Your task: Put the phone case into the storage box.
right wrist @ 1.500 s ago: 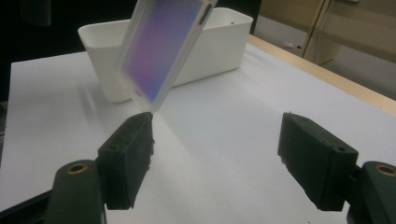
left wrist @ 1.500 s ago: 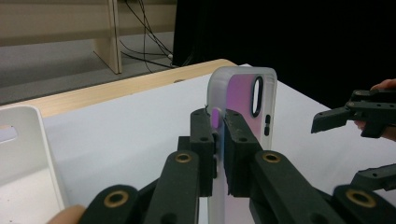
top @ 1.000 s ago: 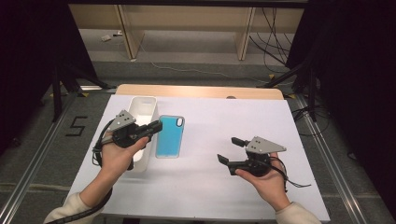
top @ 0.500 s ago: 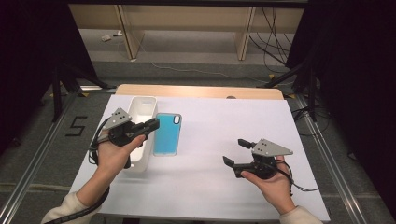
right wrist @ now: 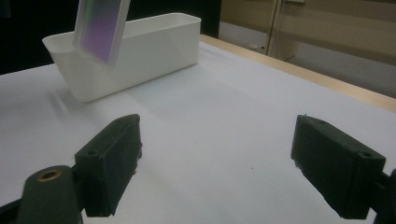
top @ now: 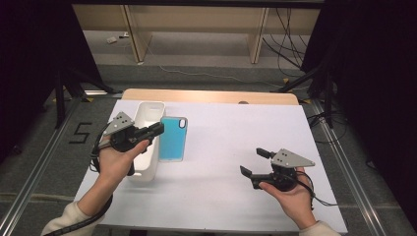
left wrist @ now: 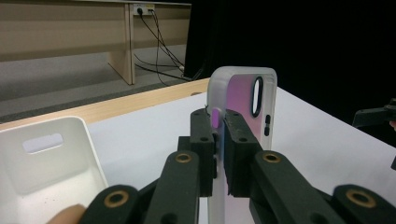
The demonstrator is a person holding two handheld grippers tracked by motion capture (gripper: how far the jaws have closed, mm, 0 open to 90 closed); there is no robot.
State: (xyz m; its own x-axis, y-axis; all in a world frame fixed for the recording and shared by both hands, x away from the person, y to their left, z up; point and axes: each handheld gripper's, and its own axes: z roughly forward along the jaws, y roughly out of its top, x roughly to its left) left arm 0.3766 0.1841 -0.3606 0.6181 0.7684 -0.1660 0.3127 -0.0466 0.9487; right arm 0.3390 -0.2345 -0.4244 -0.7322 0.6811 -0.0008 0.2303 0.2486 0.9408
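The phone case (top: pixel 173 138), turquoise from above, is pinched by its edge between the pressed-together jaws of the left gripper (top: pixel 156 129) and held above the table just beside the white bin (top: pixel 148 115); in the right gripper view the case (right wrist: pixel 99 29) hangs tilted in front of the bin (right wrist: pixel 140 53); the right gripper (top: pixel 254 162) hovers well apart over the white table (top: pixel 221 132), jaws spread with nothing between them.

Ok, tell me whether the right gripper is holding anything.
No, the right gripper has its jaws wide apart over bare table, nothing between them.
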